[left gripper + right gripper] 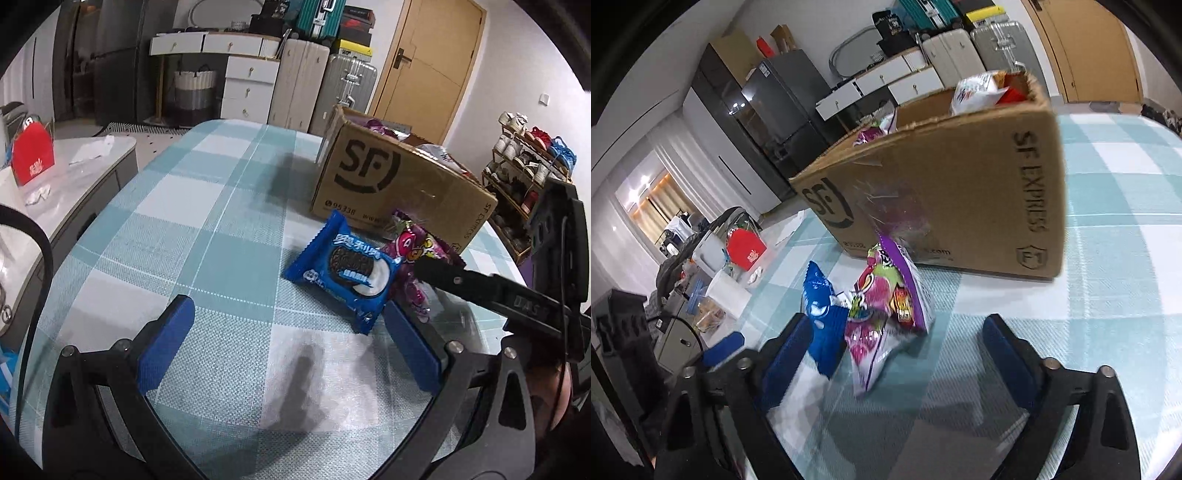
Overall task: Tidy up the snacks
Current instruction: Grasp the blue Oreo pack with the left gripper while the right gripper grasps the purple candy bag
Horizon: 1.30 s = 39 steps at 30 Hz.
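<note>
A blue Oreo packet (343, 269) lies flat on the teal checked tablecloth (192, 236), with a purple and pink candy bag (413, 254) touching its right side. Behind both stands an uncovered cardboard SF box (388, 177) with snack bags inside. My left gripper (291, 343) is open just short of the Oreo packet, nothing between its pads. From the right, a black finger (461, 280) of my right gripper reaches over the candy bag. In the right wrist view the candy bag (882, 314) lies between the open pads of my right gripper (897, 354). The Oreo packet (820, 310) sits by the left pad.
The SF box (960, 192) fills the table just beyond the snacks. A low white side table with a red carton (33, 158) stands to the left. A shoe rack (528, 173) stands at the right, with suitcases and drawers at the back.
</note>
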Available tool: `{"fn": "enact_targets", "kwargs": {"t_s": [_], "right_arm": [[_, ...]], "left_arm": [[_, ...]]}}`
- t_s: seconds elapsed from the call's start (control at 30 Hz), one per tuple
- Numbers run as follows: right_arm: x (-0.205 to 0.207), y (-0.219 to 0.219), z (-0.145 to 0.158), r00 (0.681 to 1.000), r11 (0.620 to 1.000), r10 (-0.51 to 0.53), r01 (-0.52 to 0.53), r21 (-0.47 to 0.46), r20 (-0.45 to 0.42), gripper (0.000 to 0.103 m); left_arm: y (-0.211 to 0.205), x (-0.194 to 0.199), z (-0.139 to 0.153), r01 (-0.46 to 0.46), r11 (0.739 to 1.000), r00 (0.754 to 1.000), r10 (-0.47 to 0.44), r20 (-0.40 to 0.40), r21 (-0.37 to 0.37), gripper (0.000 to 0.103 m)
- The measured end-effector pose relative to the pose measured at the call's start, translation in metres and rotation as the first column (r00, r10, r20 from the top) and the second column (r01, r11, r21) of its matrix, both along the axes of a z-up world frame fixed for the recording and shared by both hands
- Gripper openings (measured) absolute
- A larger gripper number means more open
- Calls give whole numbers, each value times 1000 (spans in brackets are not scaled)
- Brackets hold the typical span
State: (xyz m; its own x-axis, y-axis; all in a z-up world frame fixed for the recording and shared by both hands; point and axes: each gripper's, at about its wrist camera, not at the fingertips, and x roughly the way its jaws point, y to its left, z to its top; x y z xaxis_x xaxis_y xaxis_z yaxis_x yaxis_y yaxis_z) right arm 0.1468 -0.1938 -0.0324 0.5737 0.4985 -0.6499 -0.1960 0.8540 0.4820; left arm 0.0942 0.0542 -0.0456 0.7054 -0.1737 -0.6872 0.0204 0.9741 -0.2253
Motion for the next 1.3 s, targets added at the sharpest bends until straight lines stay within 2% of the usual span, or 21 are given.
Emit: {"fn": "enact_targets", "kwargs": {"t_s": [0.03, 0.1, 0.2, 0.3, 0.53, 0.8, 0.93, 1.03, 1.1, 1.3], "right_arm": [[5, 2, -5, 1000, 1000, 1, -1, 0, -31, 79], [7, 2, -6, 999, 1000, -15, 15, 12, -31, 72], [9, 1, -10, 999, 1000, -13, 14, 20, -35, 66], [9, 2, -12, 999, 999, 0, 1, 34, -36, 52], [6, 0, -13, 1000, 998, 14, -13, 62, -27, 47], [-3, -3, -5, 999, 995, 26, -29, 96, 26, 47], [-12, -9, -2, 999, 994, 21, -25, 111, 38, 47], [-21, -17, 4, 998, 990, 12, -20, 137, 58, 47], [-28, -25, 8, 997, 989, 4, -15, 144, 71, 47], [-58, -45, 13, 994, 988, -36, 21, 151, 99, 47]], "left_arm": [[0, 1, -1, 0, 1000, 1000, 0, -1, -11, 102], [2, 2, -3, -1, 1000, 1000, 1, -2, -14, 102], [2, 1, -4, 1, 1000, 1000, -1, 0, -14, 102], [3, 3, -5, 1, 1000, 1000, -1, 2, -16, 102], [2, 3, -7, -15, 1000, 1000, 15, -5, -8, 102], [2, 1, -7, -37, 999, 999, 37, 1, 10, 102], [5, 5, -11, -53, 999, 998, 53, -23, 10, 102], [7, 13, -18, -92, 995, 992, 95, -82, 41, 102], [7, 15, -21, -87, 995, 992, 90, -91, 39, 102], [-8, 10, -15, -64, 992, 997, 69, -44, 113, 102]]}}
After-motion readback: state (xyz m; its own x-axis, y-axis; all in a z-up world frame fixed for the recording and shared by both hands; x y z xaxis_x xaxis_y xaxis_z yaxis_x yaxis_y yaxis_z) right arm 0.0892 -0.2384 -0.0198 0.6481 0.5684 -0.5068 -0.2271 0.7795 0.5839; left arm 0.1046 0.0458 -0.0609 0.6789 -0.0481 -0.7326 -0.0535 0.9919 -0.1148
